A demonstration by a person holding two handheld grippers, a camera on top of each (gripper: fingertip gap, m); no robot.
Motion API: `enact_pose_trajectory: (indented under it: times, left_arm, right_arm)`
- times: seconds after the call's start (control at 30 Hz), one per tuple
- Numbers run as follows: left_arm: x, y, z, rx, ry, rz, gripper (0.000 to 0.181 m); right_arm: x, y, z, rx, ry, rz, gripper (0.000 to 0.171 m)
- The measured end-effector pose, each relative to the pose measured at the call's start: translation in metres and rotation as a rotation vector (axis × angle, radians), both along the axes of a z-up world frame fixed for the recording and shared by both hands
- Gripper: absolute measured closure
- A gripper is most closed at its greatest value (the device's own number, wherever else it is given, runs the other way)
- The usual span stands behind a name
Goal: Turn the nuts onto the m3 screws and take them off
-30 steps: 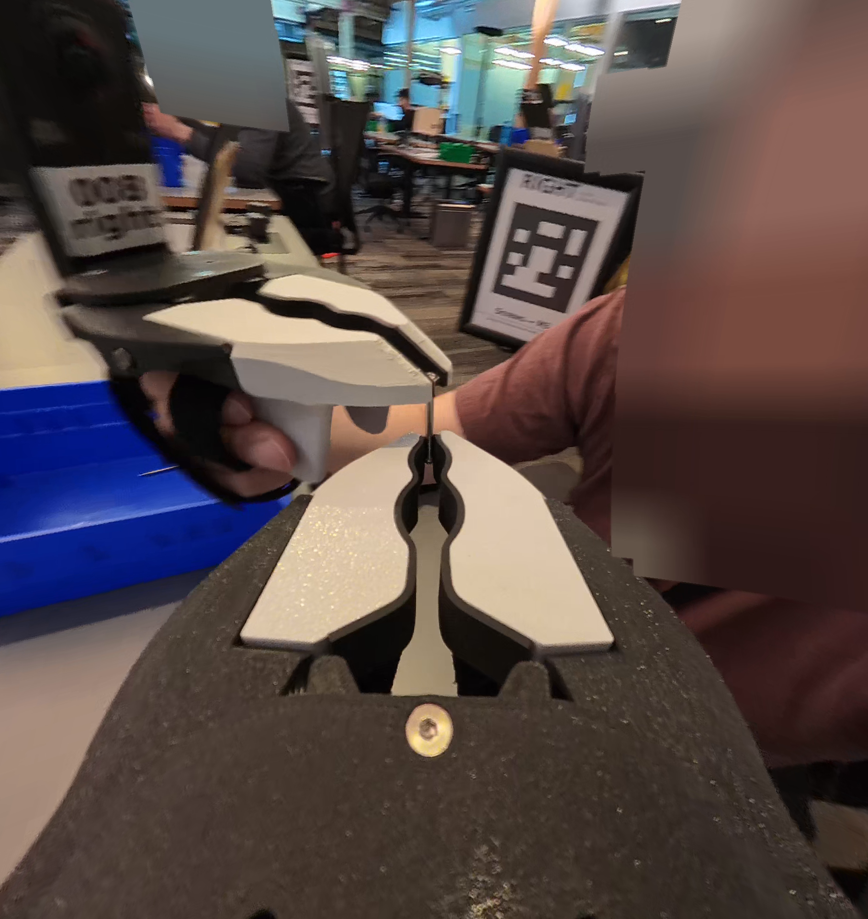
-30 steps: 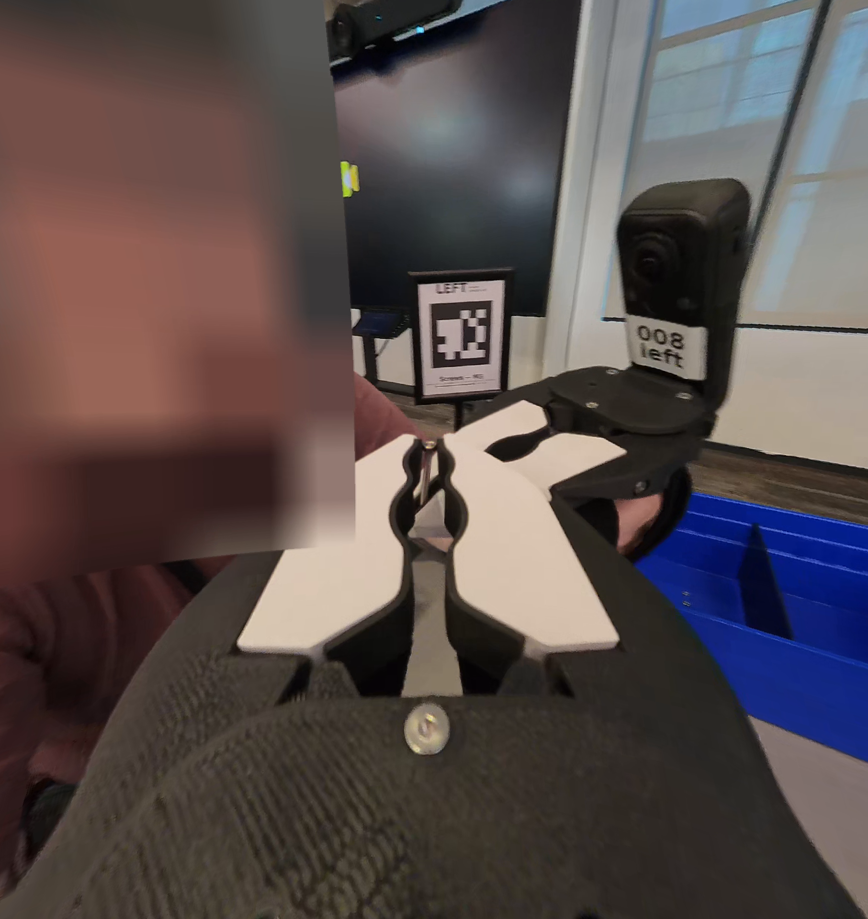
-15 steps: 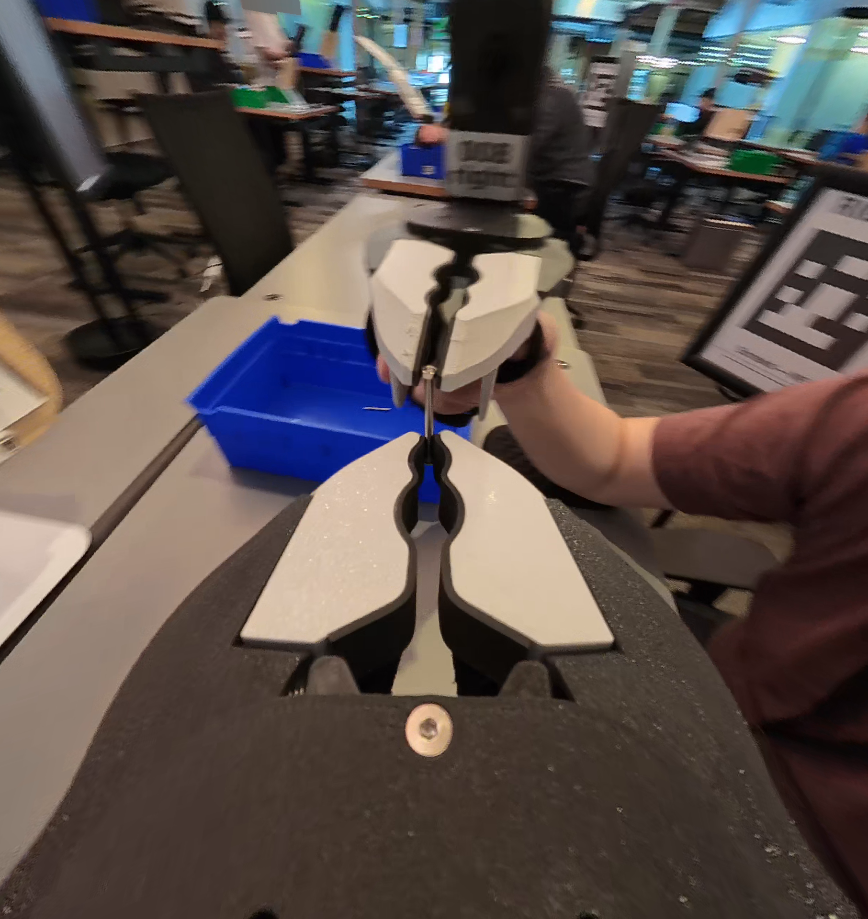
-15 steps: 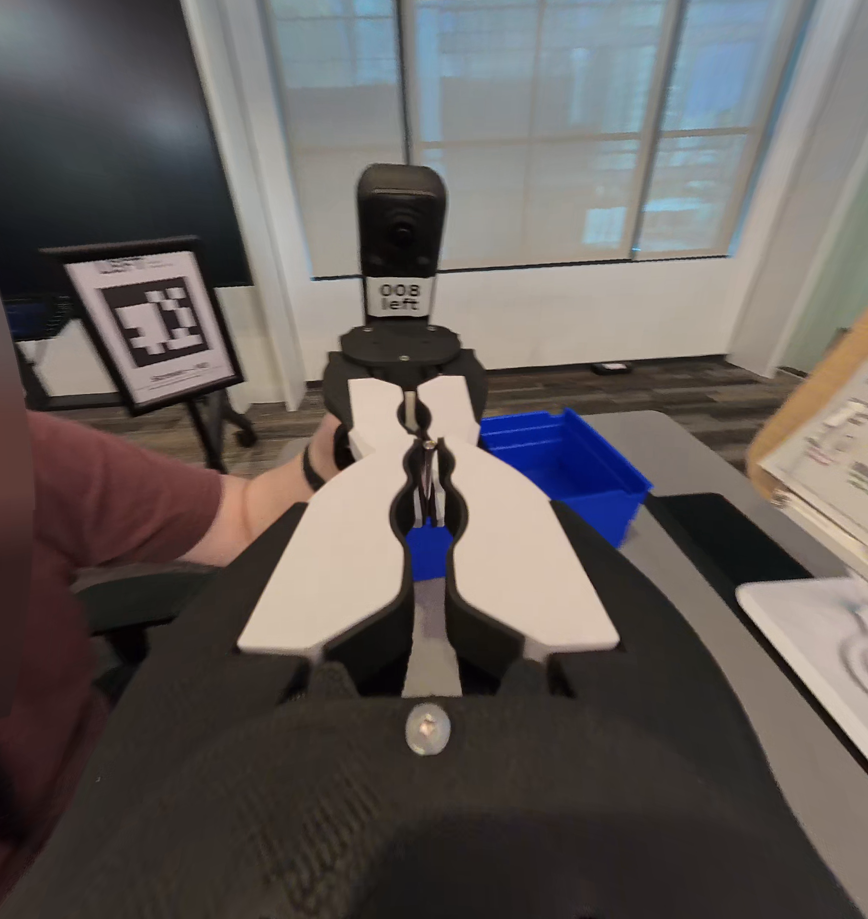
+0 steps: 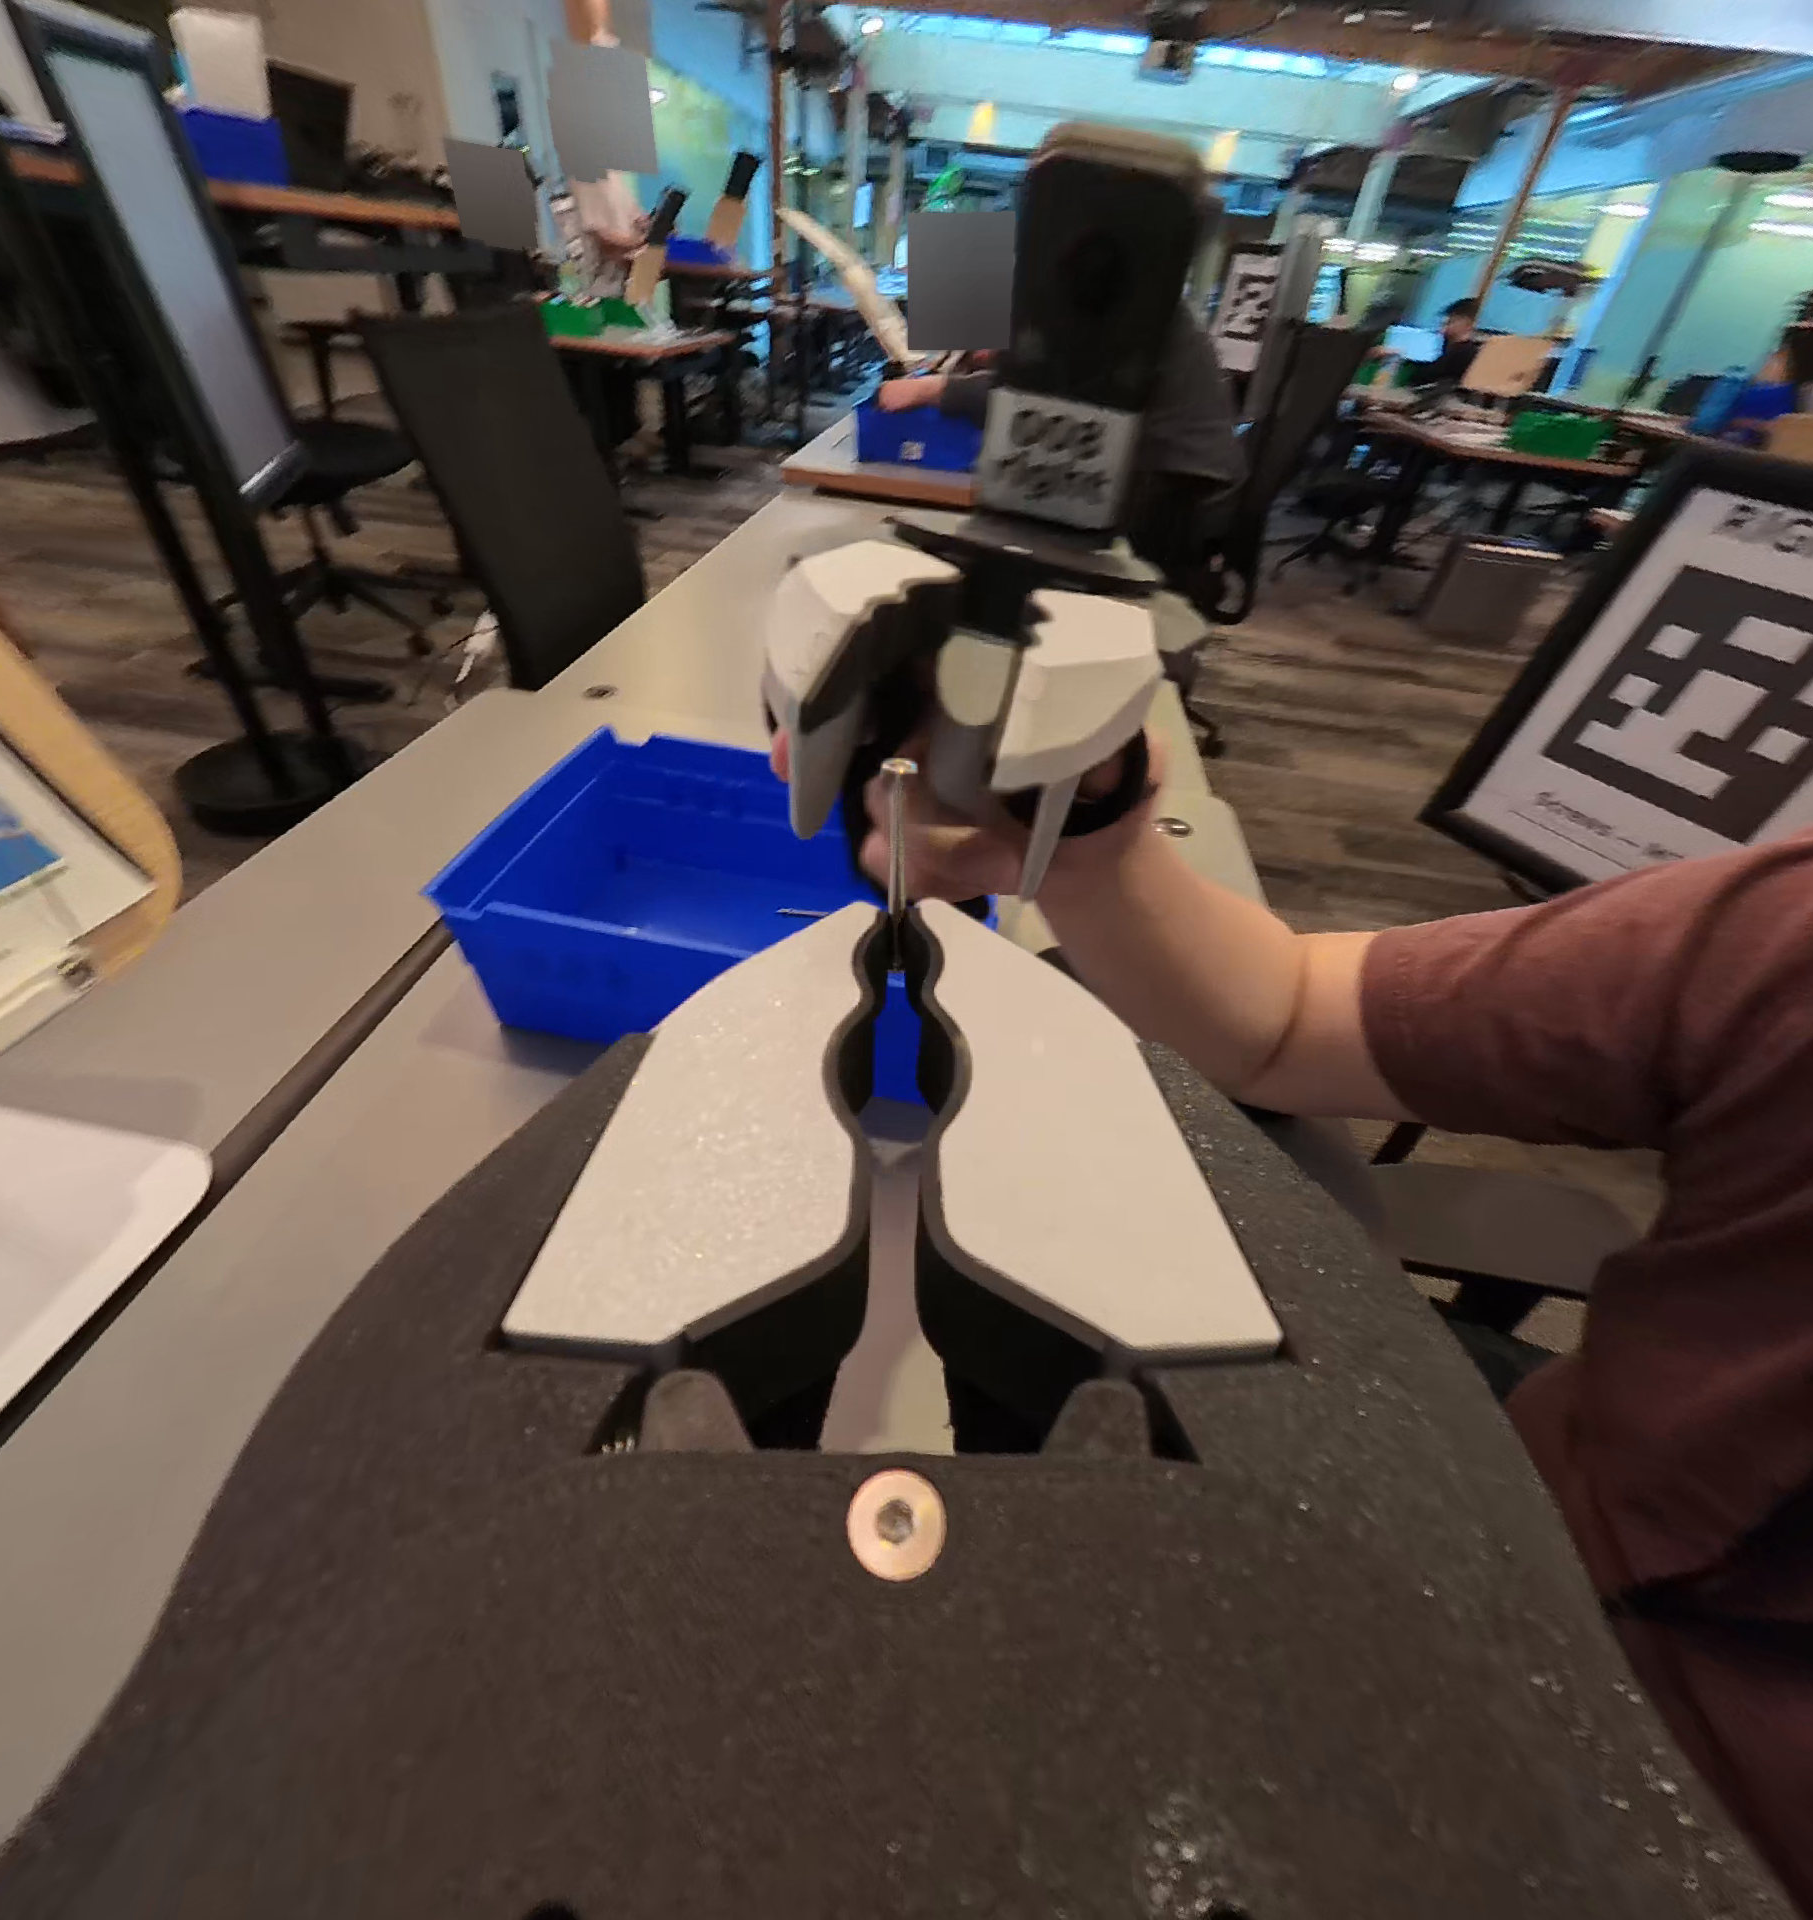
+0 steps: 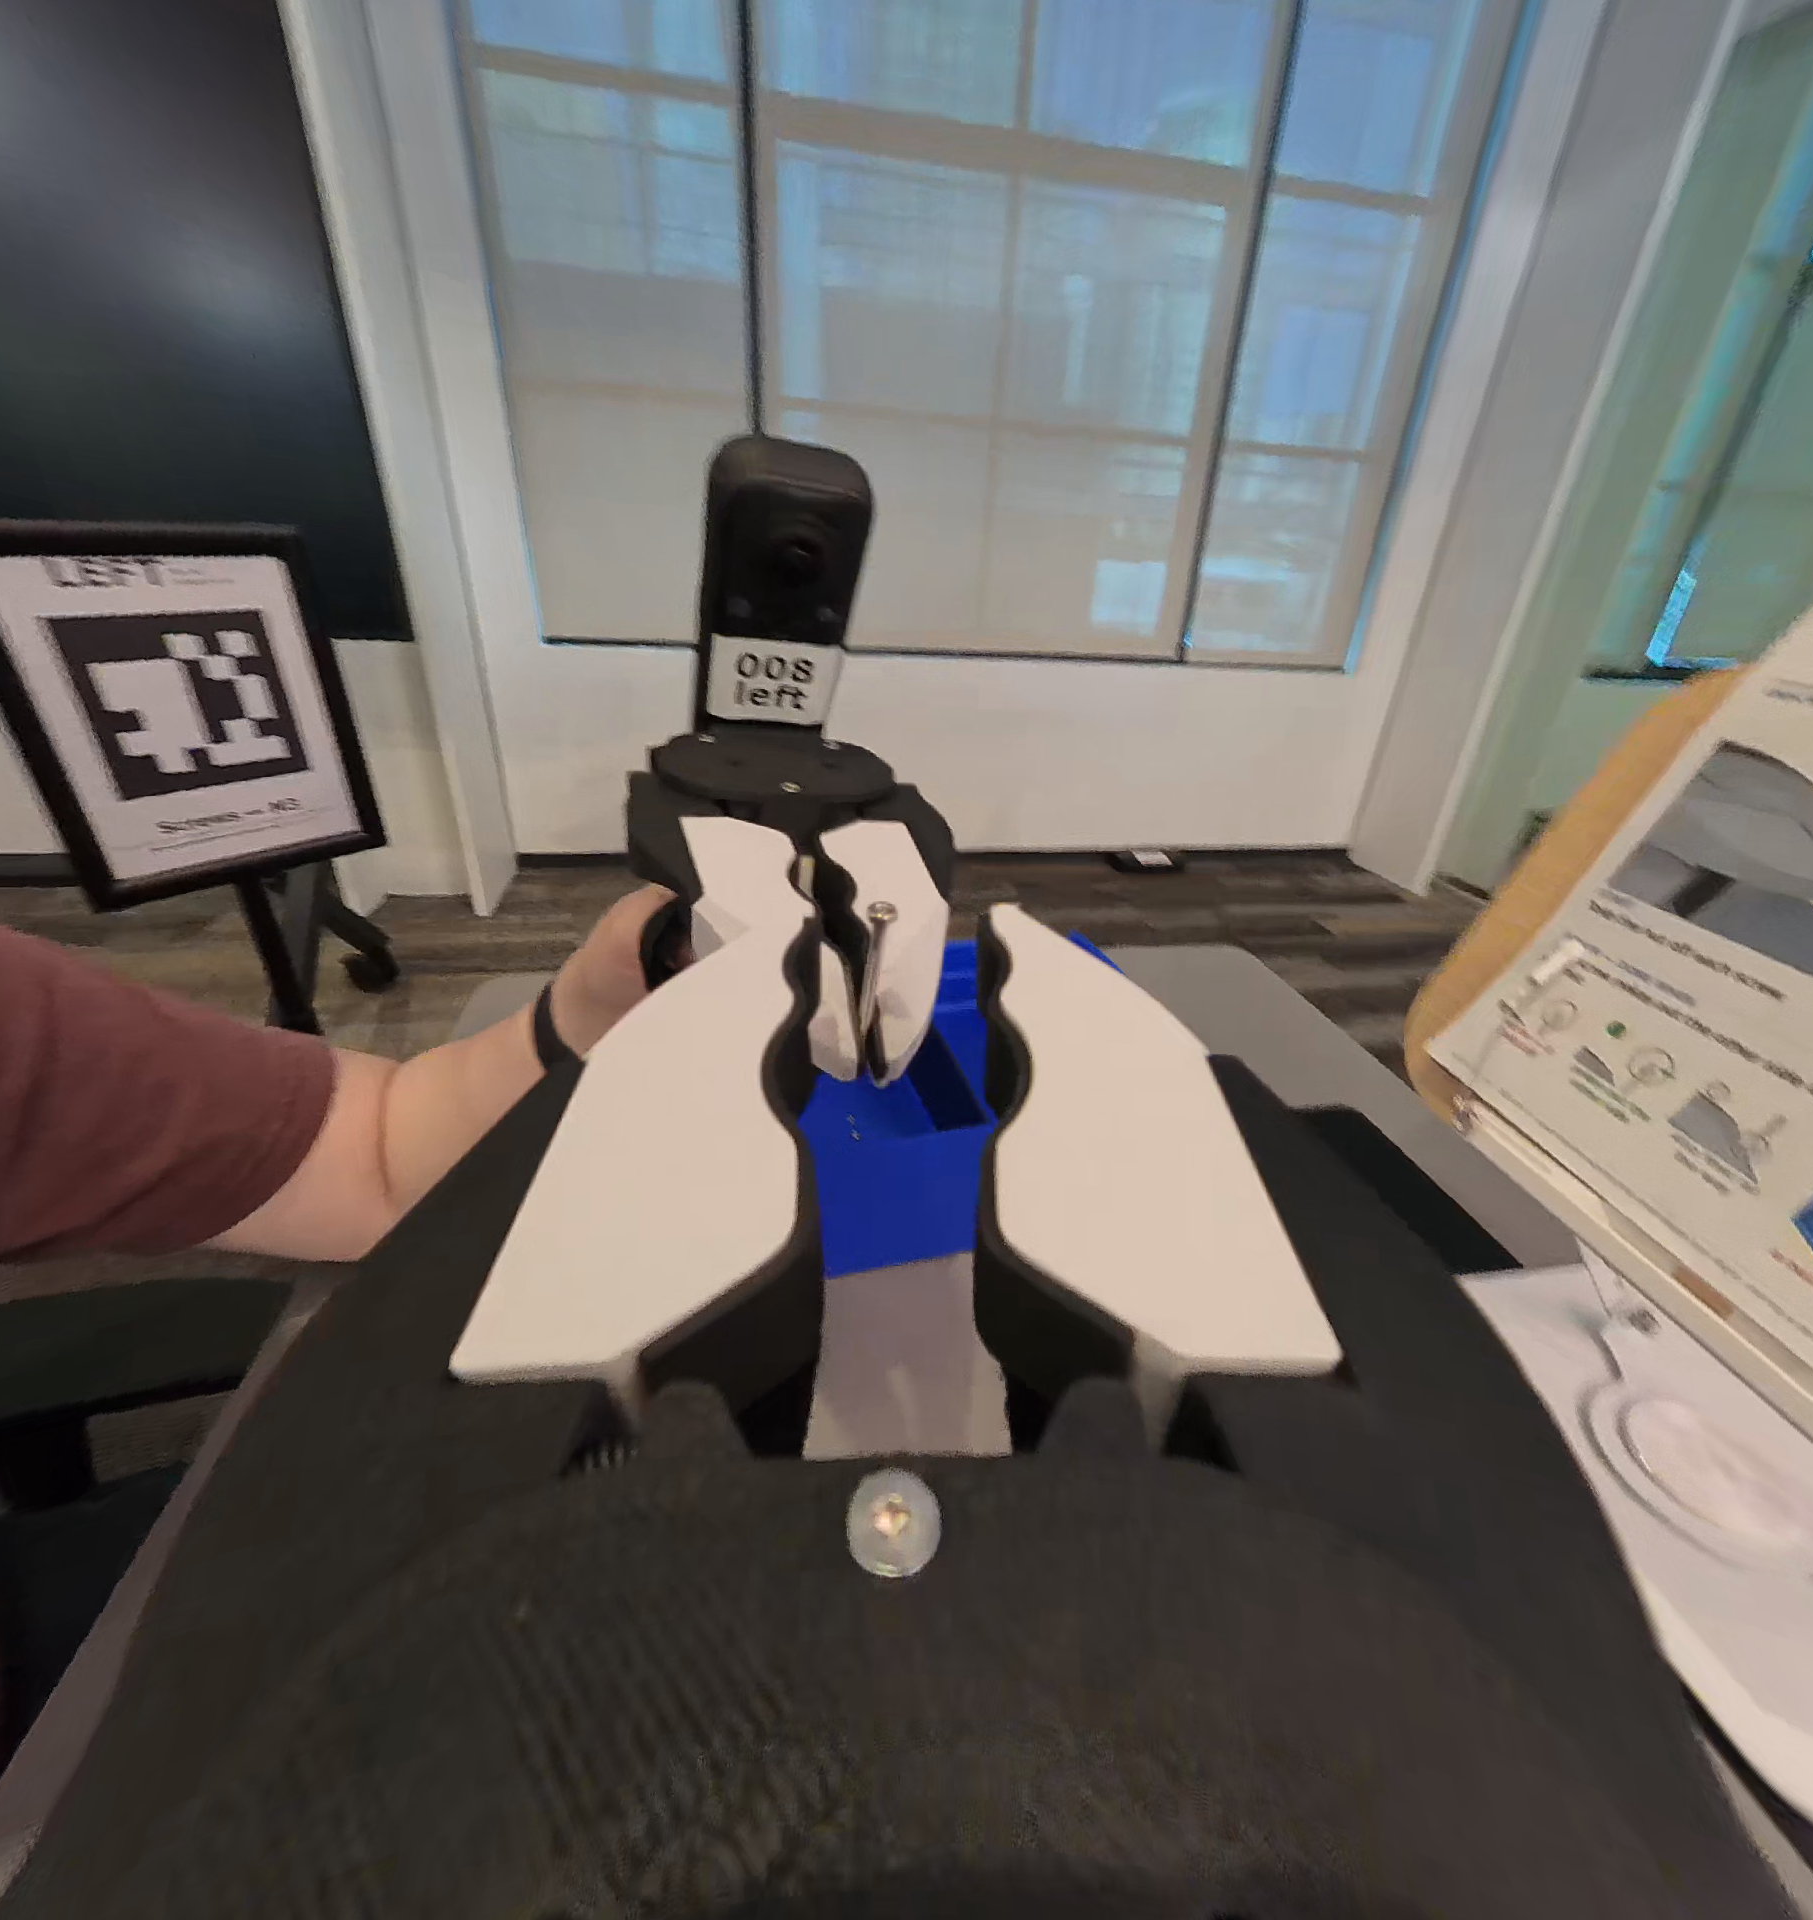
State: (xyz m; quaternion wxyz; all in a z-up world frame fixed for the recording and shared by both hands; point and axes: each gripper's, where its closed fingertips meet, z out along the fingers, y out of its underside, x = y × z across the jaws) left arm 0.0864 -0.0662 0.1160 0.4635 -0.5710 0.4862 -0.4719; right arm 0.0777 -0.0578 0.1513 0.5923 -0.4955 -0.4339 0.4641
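Observation:
My left gripper (image 5: 894, 920) is shut on the lower end of a thin metal screw (image 5: 894, 842). The screw stands up from the tips, with a small wider piece at its top end. My right gripper (image 5: 923, 842) faces it just beyond, open and empty, with a finger on each side of the screw and not touching it. In the right wrist view my right gripper (image 6: 897, 935) is wide open, and the left gripper (image 6: 860, 1070) holds the screw (image 6: 869, 977) between its fingers. I cannot make out a separate nut.
A blue bin (image 5: 621, 883) sits on the grey table (image 5: 258, 997) below both grippers, with a loose screw (image 5: 803, 912) in it; it also shows in the right wrist view (image 6: 881, 1174). A white tray (image 6: 1712, 1455) and an instruction board (image 6: 1660, 1018) stand to one side. A framed marker sign (image 5: 1712, 707) stands nearby. The tips of both grippers are at nearly the same place.
Both grippers swung away from the person and out over the table and bin. My right gripper, shut on the screw's top end before, has opened and drawn back. My left gripper kept the screw.

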Motion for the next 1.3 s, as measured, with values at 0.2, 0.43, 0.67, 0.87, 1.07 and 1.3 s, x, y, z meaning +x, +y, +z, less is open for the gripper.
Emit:
enact_pose_trajectory:
  times: [0.2,0.43,0.67,0.87,1.07,1.3]
  left_arm:
    - [0.007,-0.028,0.006,0.062,-0.031,-0.136,0.179]
    - [0.013,-0.046,0.004,0.074,-0.019,-0.225,0.179]
    - [0.016,-0.049,0.0,0.07,-0.008,-0.241,0.179]
    - [0.017,-0.051,0.0,0.066,-0.006,-0.248,0.179]
    - [0.016,-0.051,0.0,0.068,-0.006,-0.248,0.179]
    - [0.017,-0.05,-0.001,0.062,-0.002,-0.247,0.179]
  right_arm:
    - [0.004,-0.025,0.006,-0.024,0.081,0.251,0.15]
    - [0.009,-0.051,0.011,-0.028,0.114,0.443,0.158]
    - [0.004,-0.054,0.002,0.009,0.049,0.43,0.158]
    - [0.004,-0.056,-0.001,0.007,0.032,0.456,0.162]
    - [0.005,-0.057,-0.002,0.012,0.029,0.46,0.162]
    - [0.006,-0.055,-0.002,0.01,0.034,0.46,0.163]
